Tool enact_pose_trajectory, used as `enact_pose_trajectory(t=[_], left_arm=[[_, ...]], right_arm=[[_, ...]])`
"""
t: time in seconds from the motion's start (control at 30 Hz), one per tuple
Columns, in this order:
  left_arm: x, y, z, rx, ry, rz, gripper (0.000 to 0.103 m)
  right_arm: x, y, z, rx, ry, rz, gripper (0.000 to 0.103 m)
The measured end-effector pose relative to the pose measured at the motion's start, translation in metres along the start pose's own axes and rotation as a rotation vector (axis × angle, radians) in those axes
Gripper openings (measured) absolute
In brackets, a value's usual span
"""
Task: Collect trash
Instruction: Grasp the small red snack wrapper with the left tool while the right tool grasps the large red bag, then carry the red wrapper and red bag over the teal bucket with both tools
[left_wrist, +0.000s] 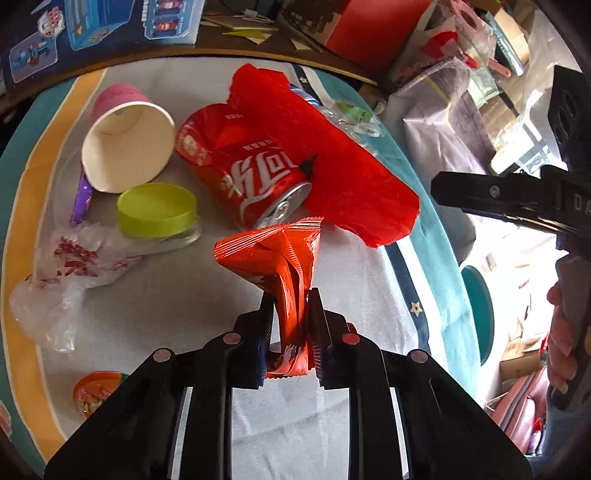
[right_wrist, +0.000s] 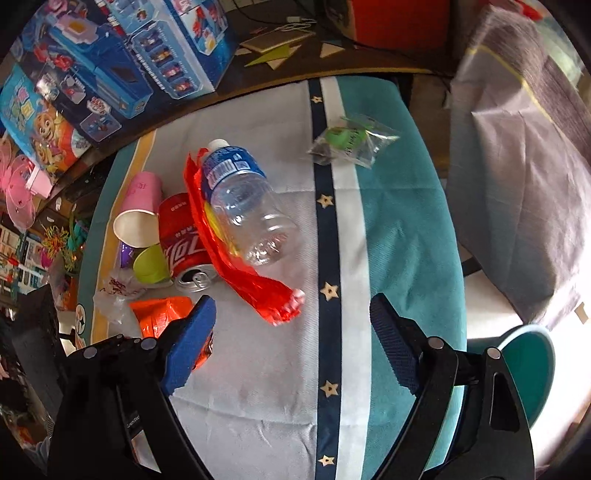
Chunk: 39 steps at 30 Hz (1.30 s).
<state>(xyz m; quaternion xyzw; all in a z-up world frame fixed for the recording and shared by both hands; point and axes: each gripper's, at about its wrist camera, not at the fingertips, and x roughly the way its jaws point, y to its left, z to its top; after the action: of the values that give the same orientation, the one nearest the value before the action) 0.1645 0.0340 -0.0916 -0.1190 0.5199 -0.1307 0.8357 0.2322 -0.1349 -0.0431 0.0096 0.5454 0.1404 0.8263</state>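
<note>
My left gripper (left_wrist: 290, 299) is shut on a crumpled orange foil wrapper (left_wrist: 275, 254) and holds it above the cloth-covered table (left_wrist: 207, 295). The wrapper also shows in the right wrist view (right_wrist: 162, 314). Beyond it lie a red cola can (left_wrist: 240, 166), a red plastic sheet (left_wrist: 325, 155), a pink paper cup (left_wrist: 125, 140), a green-lidded jar (left_wrist: 159, 214) and a clear plastic bag (left_wrist: 62, 273). My right gripper (right_wrist: 295, 325) is open and empty, above the table near an empty clear bottle (right_wrist: 243, 206) lying on the red sheet (right_wrist: 236, 258).
A small clear packet with a green item (right_wrist: 351, 142) lies at the table's far right. A teal bin (right_wrist: 528, 369) stands below the right edge. Toy boxes (right_wrist: 110, 74) and a grey bag (right_wrist: 517, 184) crowd the surroundings. A small orange container (left_wrist: 96, 391) sits at the near left.
</note>
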Motion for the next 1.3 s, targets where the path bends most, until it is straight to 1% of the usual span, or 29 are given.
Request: enact_pose_trajectory(t=[0.03, 0.07, 0.1, 0.17, 0.2, 0.23, 0.3, 0.37, 0.43, 0.47, 0.5, 0.57, 0.6, 0.63, 0.67, 0.77, 0.9, 1.03, 1.17, 1.3], left_arm=[[-0.003, 0.004, -0.001, -0.007, 0.0, -0.003, 0.02], [-0.006, 0.011, -0.002, -0.019, -0.003, -0.002, 0.02], [-0.008, 0.015, -0.002, -0.025, -0.005, -0.001, 0.02], [-0.011, 0.024, -0.004, -0.032, -0.004, 0.004, 0.02], [-0.011, 0.027, -0.004, -0.036, 0.0, 0.003, 0.02], [-0.011, 0.03, -0.004, -0.04, 0.006, -0.001, 0.02], [-0.011, 0.035, -0.005, -0.047, 0.01, -0.009, 0.022], [-0.012, 0.037, -0.005, -0.043, 0.009, -0.014, 0.023], [-0.011, 0.038, -0.005, -0.037, 0.009, -0.013, 0.029], [-0.011, 0.039, -0.006, -0.032, 0.009, -0.009, 0.035], [-0.01, 0.04, -0.006, -0.03, 0.01, -0.007, 0.038], [-0.008, 0.039, -0.005, -0.027, 0.013, 0.002, 0.038], [-0.008, 0.039, -0.006, -0.024, 0.01, 0.008, 0.036], [-0.011, 0.039, -0.006, -0.018, -0.001, 0.018, 0.032], [-0.015, 0.037, -0.006, -0.009, -0.012, 0.028, 0.022], [-0.026, 0.033, -0.007, 0.002, -0.04, 0.038, 0.015], [-0.043, 0.026, -0.007, 0.017, -0.068, 0.035, 0.014], [-0.057, 0.007, -0.009, 0.055, -0.09, 0.022, 0.014], [-0.063, -0.023, -0.008, 0.111, -0.092, -0.003, 0.014], [-0.06, -0.064, -0.01, 0.198, -0.081, -0.026, 0.014]], right_arm=[[0.003, 0.007, 0.005, -0.022, 0.005, 0.003, 0.061], [0.007, 0.015, 0.01, -0.04, 0.016, 0.011, 0.055], [0.012, 0.022, 0.014, -0.055, 0.033, 0.022, 0.05], [0.021, 0.036, 0.022, -0.094, 0.056, 0.037, 0.044], [0.026, 0.044, 0.026, -0.119, 0.064, 0.033, 0.04], [0.031, 0.049, 0.029, -0.137, 0.072, 0.023, 0.032], [0.04, 0.057, 0.035, -0.159, 0.092, 0.014, 0.026], [0.049, 0.062, 0.037, -0.169, 0.125, 0.009, 0.026], [0.055, 0.066, 0.036, -0.18, 0.145, -0.005, 0.025], [0.057, 0.069, 0.035, -0.192, 0.148, -0.007, 0.021], [0.059, 0.071, 0.033, -0.204, 0.143, -0.011, 0.006], [0.057, 0.074, 0.03, -0.212, 0.123, -0.021, 0.005], [0.053, 0.075, 0.028, -0.215, 0.107, -0.023, 0.004], [0.049, 0.075, 0.027, -0.214, 0.092, -0.021, 0.004], [0.044, 0.075, 0.025, -0.209, 0.079, -0.011, 0.004], [0.02, 0.072, 0.019, -0.192, 0.042, 0.036, 0.004], [-0.016, 0.063, 0.008, -0.166, -0.007, 0.089, 0.004], [-0.045, 0.051, -0.008, -0.142, -0.043, 0.11, 0.004], [-0.063, 0.027, -0.028, -0.093, -0.066, 0.113, 0.004], [-0.077, -0.013, -0.055, -0.013, -0.086, 0.109, 0.004]])
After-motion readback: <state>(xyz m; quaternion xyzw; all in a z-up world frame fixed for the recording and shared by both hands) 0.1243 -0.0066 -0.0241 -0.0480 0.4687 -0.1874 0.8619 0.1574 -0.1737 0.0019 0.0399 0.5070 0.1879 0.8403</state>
